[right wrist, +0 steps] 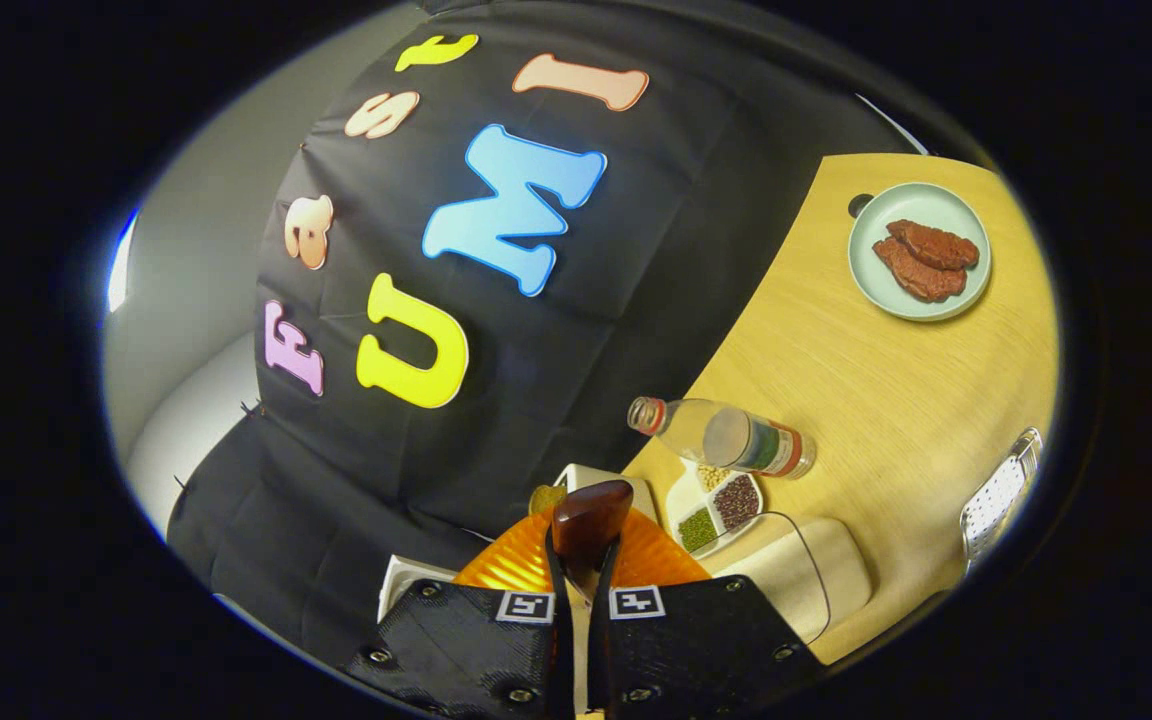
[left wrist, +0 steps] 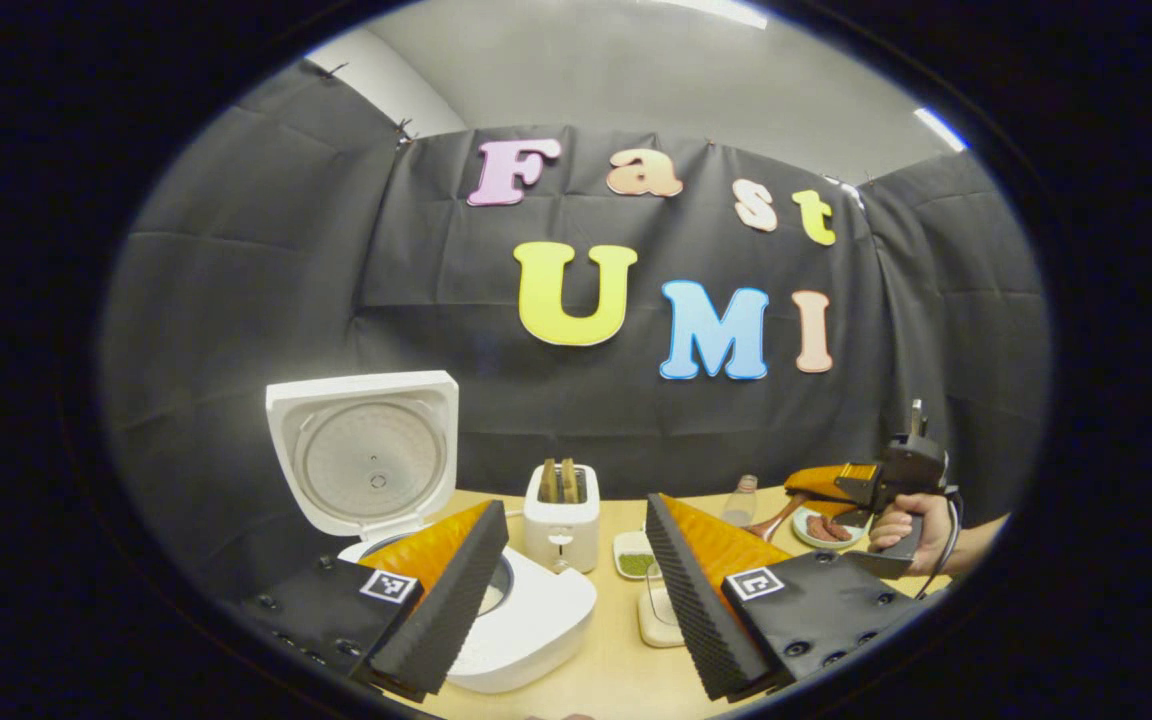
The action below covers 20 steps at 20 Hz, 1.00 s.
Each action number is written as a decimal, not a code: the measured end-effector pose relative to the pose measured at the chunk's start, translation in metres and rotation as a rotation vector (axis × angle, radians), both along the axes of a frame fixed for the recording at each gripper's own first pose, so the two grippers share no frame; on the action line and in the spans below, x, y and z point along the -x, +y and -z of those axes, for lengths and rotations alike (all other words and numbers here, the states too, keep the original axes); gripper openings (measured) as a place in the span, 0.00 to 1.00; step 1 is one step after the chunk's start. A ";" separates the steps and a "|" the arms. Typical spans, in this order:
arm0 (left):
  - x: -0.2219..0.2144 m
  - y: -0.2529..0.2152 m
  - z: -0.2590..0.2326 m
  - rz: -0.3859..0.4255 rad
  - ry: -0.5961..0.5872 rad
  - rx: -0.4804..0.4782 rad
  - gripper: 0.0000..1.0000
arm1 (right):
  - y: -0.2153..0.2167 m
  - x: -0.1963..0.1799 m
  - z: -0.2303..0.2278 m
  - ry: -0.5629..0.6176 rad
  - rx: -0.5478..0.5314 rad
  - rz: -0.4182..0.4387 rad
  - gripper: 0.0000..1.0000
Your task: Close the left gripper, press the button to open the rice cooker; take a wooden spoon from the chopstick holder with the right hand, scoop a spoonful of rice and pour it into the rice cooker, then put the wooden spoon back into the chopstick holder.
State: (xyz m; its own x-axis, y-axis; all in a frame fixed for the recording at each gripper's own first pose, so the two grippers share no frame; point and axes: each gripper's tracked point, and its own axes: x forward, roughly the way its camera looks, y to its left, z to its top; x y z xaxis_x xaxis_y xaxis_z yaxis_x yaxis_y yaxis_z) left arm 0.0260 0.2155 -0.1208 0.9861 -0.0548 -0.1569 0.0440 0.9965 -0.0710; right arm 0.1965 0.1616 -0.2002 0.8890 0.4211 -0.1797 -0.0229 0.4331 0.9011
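Wooden spoon (right wrist: 591, 522) pinched between the right tool's (right wrist: 582, 560) pressed fingers; left tool (left wrist: 576, 590) spread, open rice cooker (left wrist: 406, 520) just ahead-left.

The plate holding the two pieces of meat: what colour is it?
The plate is pale green, clearest in the right gripper view.
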 end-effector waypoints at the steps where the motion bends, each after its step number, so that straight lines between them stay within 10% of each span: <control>1: 0.001 0.002 0.001 0.000 -0.004 -0.001 1.00 | 0.003 0.003 -0.007 -0.001 -0.037 -0.008 0.05; 6: 0.010 0.029 0.008 -0.037 0.002 -0.006 1.00 | 0.027 0.010 -0.039 0.001 -0.197 -0.042 0.05; 20: 0.034 0.106 0.028 -0.125 -0.002 -0.030 0.96 | 0.156 -0.007 -0.084 -0.054 -0.144 -0.241 0.05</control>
